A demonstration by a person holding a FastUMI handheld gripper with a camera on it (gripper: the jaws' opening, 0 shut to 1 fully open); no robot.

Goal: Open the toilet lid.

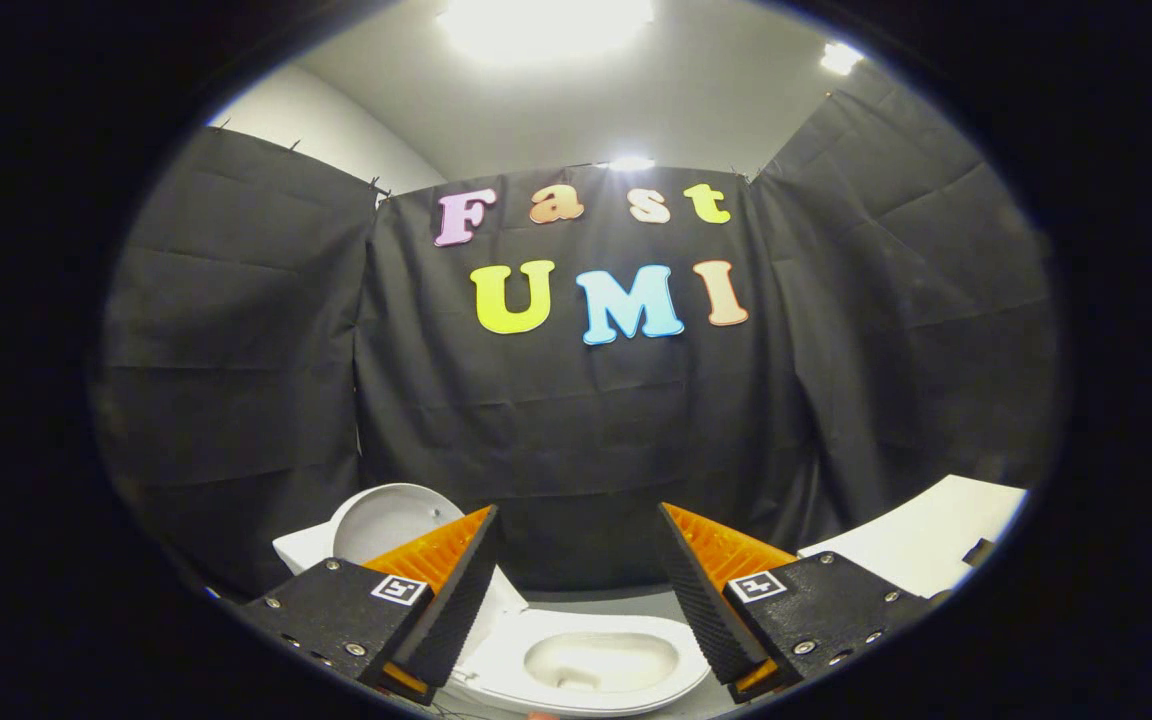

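Note:
A white toilet [586, 660] stands low down, below and between my fingers, with its bowl exposed. Its lid [386, 518] is raised and leans back against the tank, showing beyond my left finger [446, 590]. My gripper [576, 575] is held above the toilet, open, with nothing between the black-and-orange fingers. The right finger [706, 590] stands over the right side of the seat.
Black cloth walls close the booth behind and on both sides. A white flat surface [926, 540] like a table top sits to the right beyond the right finger. Grey floor shows behind the toilet.

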